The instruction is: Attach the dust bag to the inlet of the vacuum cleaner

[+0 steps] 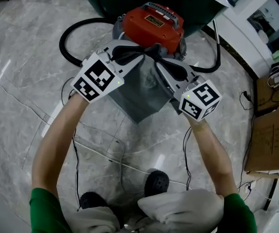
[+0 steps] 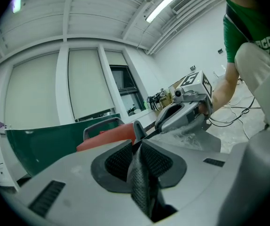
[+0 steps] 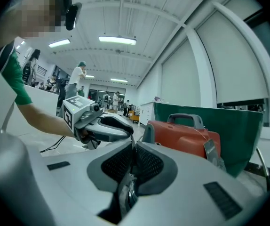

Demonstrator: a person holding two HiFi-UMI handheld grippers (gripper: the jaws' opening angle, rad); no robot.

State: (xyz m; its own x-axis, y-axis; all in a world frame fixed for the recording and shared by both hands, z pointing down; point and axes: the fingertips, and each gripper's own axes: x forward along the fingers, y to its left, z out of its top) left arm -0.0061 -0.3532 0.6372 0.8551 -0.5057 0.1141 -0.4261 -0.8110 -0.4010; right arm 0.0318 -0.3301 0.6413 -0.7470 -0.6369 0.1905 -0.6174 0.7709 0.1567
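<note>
- The left gripper (image 2: 137, 144) and the right gripper (image 3: 134, 149) are each pinching the top edge of the dust bag (image 1: 138, 95). Both pairs of fingers (image 2: 118, 161) are clenched flat on that thin edge, with no gap showing between the pads.
- The two grippers are pointing at each other with their tips close together. This looks meant to hold the bag's mouth stretched and steady from both sides, so it can be lined up with the inlet.
- The bag is hanging down from the fingers toward the floor (image 1: 27, 81), just in front of the orange vacuum cleaner (image 1: 153, 25). Its upper edge is sitting right at the machine's near side.
- The inlet itself is hiding behind the fingers and the bag, so I cannot tell whether the mouth is seating on it yet.
- The black hose (image 1: 66, 45) is lying looped on the floor to the left, apart from the bag.
</note>
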